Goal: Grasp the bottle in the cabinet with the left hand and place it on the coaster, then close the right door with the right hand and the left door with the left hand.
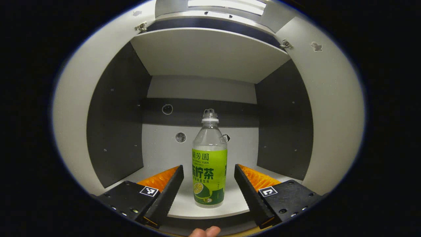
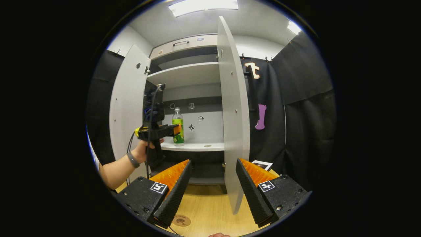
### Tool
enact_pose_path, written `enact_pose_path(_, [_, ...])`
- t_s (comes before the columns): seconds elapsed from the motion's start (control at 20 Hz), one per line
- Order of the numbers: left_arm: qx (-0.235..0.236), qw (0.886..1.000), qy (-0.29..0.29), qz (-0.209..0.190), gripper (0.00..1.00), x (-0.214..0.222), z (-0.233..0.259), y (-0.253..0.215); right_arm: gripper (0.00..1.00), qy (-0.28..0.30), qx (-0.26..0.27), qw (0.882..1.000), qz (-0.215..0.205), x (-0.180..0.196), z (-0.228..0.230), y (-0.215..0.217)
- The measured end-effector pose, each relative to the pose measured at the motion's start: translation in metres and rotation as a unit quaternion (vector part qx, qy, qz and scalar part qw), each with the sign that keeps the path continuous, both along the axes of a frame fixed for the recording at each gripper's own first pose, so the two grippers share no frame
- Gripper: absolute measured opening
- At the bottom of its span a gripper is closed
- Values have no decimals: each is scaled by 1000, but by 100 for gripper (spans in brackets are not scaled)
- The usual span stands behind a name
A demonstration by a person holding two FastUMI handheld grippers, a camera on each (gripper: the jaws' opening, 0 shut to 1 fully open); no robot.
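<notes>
Bottle (image 1: 209,164): upright on the cabinet shelf (image 1: 184,207), near its front edge.
Left gripper (image 1: 209,179): spread, fingers either side of the bottle, not touching.
Right gripper (image 2: 212,179): spread, holding nothing, above the table (image 2: 210,210).
Doors: left door (image 2: 126,108) and right door (image 2: 232,108) open; right door's edge stands just ahead of right gripper.
Coaster (image 2: 181,220): on table, near left.
</notes>
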State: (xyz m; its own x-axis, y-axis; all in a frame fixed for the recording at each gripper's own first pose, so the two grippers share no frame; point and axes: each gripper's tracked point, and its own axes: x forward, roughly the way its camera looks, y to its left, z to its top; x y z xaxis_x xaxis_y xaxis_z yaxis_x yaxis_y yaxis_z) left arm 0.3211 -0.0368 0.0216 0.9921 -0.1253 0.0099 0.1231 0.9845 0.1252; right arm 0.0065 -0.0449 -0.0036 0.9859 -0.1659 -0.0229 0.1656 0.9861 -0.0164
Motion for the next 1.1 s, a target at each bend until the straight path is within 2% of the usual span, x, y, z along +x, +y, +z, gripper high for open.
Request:
enact_pose_path(0.2, [3, 1000, 16, 20, 94, 28, 2, 5, 83, 1, -3, 1000, -7, 3, 3, -5])
enact_pose_path(0.3, [-3, 1000, 23, 16, 94, 37, -4, 3, 83, 1, -4, 1000, -3, 4, 4, -3])
enact_pose_path(0.35, [-4, 1000, 20, 21, 82, 34, -5, 9, 83, 3, -4, 1000, 0, 6, 2, -3])
enact_pose_path(0.4, [-7, 1000, 16, 20, 75, 30, -2, 10, 83, 4, -5, 1000, 3, 7, 2, -2])
enact_pose_path(0.45, [-12, 1000, 8, 16, 73, 24, 3, 10, 83, 5, -6, 1000, 5, 8, 1, -1])
enact_pose_path(0.5, [-15, 1000, 1, 13, 77, 20, 8, 10, 83, 5, -5, 1000, 8, 8, 1, 0])
enact_pose_path(0.55, [-16, 1000, -4, 11, 73, 16, 13, 10, 83, 5, -3, 1000, 12, 8, 1, 1])
enact_pose_path(0.8, [-24, 1000, -2, -2, 73, -27, 26, 8, 83, 0, -2, 999, 32, 9, 4, 11])
enact_pose_path(0.85, [-24, 1000, -5, -8, 69, -40, 30, 6, 83, -1, -4, 999, 38, 7, 5, 13])
enact_pose_path(1.05, [-26, 999, -13, -28, 76, -93, 33, 0, 83, -12, -7, 998, 53, 6, 13, 17])
enact_pose_path(1.1, [-29, 999, -12, -33, 72, -105, 28, -2, 83, -12, -7, 998, 55, 6, 16, 18])
